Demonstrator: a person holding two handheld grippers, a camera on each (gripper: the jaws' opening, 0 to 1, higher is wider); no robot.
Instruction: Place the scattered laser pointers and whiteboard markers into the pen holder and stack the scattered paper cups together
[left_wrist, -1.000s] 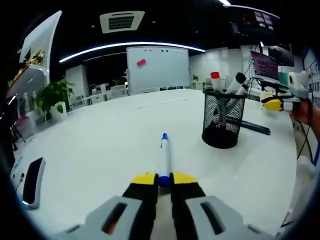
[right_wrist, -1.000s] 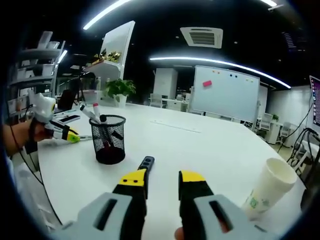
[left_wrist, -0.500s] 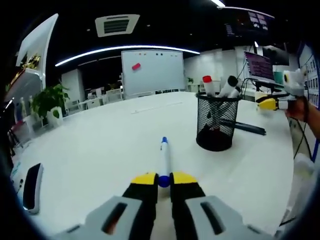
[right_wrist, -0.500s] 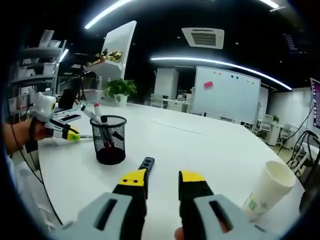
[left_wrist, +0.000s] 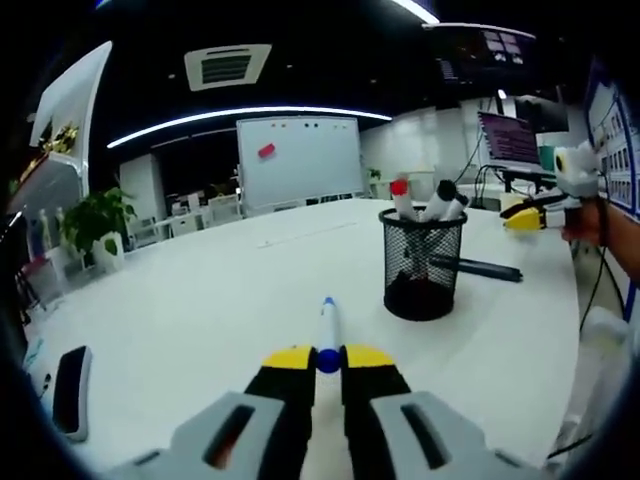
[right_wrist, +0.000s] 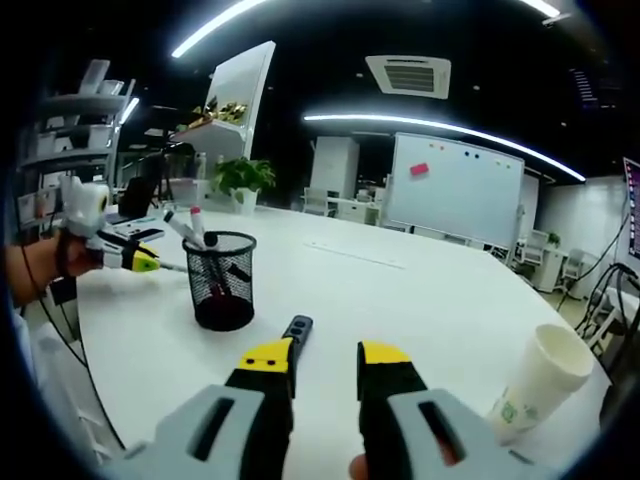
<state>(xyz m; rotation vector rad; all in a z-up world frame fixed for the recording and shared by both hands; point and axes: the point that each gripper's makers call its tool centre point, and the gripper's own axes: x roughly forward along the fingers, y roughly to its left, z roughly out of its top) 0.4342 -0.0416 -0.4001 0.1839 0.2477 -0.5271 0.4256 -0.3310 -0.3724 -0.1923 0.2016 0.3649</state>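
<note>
Gripping whiteboard marker (left_wrist: 327, 330), jaws closed.

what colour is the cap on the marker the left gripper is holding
Blue. The marker is white with a blue cap at its far tip, clearest in the left gripper view, clamped in the left gripper.

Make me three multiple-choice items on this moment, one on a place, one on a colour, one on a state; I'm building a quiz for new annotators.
1. Where does the paper cup stand in the right gripper view?
A. inside the pen holder
B. on the table, at the right
C. between the jaws

2. What colour is the tip of the marker in the left gripper?
A. blue
B. green
C. orange

3. How is the right gripper?
A. shut on a cup
B. shut on a marker
C. open, holding nothing

Key: 1 B, it stands on the table, far from the pen holder; 2 A, the end past the jaws is blue; 3 C, a bare gap shows between its jaws.
</note>
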